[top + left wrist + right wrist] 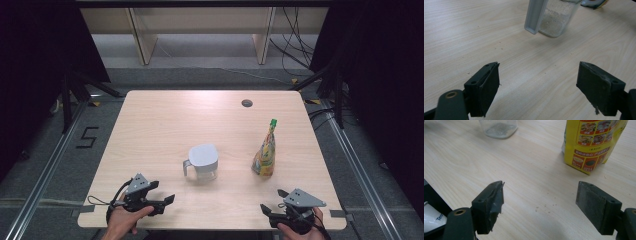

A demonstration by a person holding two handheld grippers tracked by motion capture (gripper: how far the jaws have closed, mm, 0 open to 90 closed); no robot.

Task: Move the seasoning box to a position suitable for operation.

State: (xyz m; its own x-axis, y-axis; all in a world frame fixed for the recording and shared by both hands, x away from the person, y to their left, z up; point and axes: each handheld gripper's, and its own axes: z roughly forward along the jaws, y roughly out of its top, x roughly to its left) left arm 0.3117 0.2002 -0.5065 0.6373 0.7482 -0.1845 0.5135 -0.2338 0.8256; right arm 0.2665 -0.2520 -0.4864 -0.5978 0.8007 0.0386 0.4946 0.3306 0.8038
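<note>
Left gripper [167, 201] and right gripper [266, 209] low at near table [150, 125] edge, jaws apart on nothing, lidded clear jug [202, 163] upright at centre, handle toward left, yellow spouted pouch [265, 152] standing upright right of it, green cap uppermost.

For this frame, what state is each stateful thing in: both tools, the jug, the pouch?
Left tool: jaws open, empty, low over the table's near left edge.
Right tool: jaws open, empty, near the table's right front edge.
Clear jug: upright, grey lid on, handle toward the left tool, some pale residue inside.
Yellow pouch: standing upright, green cap on its spout.
</note>
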